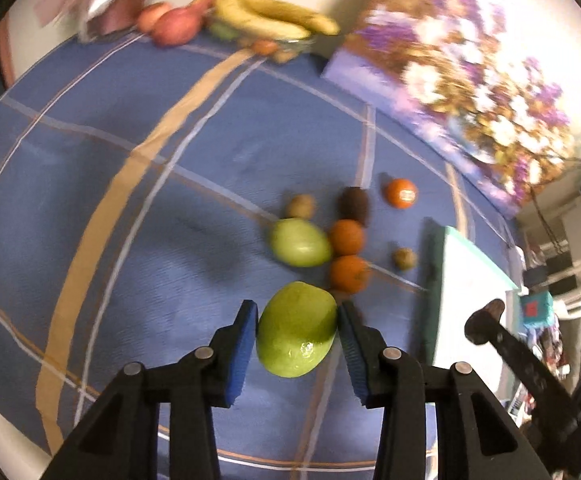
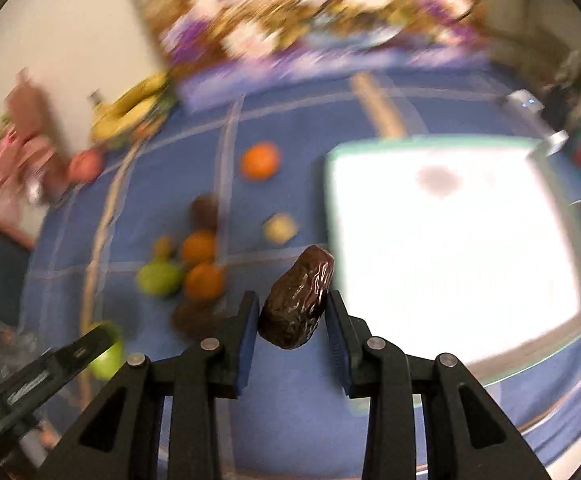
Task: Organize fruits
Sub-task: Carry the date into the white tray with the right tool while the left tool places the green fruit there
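We hold a green fruit (image 1: 296,330) in our left gripper (image 1: 297,316), a date (image 2: 296,298) in our right gripper (image 2: 293,304), fingers clamped; the white tray (image 2: 450,248) lies just beyond the date's upright long axis.

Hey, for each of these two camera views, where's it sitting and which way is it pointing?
Left wrist: rides the left gripper, looking down along its fingers at the green fruit it clamps.
Right wrist: rides the right gripper, looking down at the date it clamps.
Shared: blue tablecloth, oranges, white tray.
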`<move>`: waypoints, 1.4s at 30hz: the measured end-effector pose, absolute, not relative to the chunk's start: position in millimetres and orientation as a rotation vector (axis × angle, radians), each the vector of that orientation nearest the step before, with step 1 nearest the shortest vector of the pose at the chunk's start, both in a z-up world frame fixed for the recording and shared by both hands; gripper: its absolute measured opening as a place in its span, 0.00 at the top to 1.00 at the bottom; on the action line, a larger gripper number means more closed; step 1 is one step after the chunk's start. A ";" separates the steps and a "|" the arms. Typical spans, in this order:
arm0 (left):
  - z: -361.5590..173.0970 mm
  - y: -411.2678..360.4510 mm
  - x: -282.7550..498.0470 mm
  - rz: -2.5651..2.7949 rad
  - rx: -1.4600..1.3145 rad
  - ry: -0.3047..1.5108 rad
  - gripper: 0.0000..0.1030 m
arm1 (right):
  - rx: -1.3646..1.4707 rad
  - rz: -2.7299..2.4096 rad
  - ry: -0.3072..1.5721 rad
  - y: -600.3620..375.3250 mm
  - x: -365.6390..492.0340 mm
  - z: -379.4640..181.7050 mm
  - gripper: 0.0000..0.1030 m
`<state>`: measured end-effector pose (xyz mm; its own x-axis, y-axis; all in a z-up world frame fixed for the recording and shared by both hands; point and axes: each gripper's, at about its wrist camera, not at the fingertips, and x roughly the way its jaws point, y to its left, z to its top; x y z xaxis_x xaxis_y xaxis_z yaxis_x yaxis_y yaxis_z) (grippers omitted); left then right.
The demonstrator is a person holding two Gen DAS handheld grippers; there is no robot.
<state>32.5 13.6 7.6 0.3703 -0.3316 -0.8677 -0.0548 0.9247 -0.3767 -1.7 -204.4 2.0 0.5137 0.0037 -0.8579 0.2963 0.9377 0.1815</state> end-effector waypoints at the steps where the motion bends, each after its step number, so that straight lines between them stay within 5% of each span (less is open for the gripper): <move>1: 12.7 3.3 35.1 -0.204 -0.358 1.182 0.58 | 0.315 -0.210 1.010 -211.2 -0.9 5.3 0.66; 18: 49.9 -143.3 83.9 -0.426 -0.151 1.120 0.57 | 0.453 -0.435 0.927 -327.5 19.0 23.7 0.66; 42: -23.9 -244.3 88.5 -0.545 0.064 1.230 0.57 | 0.502 -0.574 1.021 -392.1 26.8 -24.2 0.65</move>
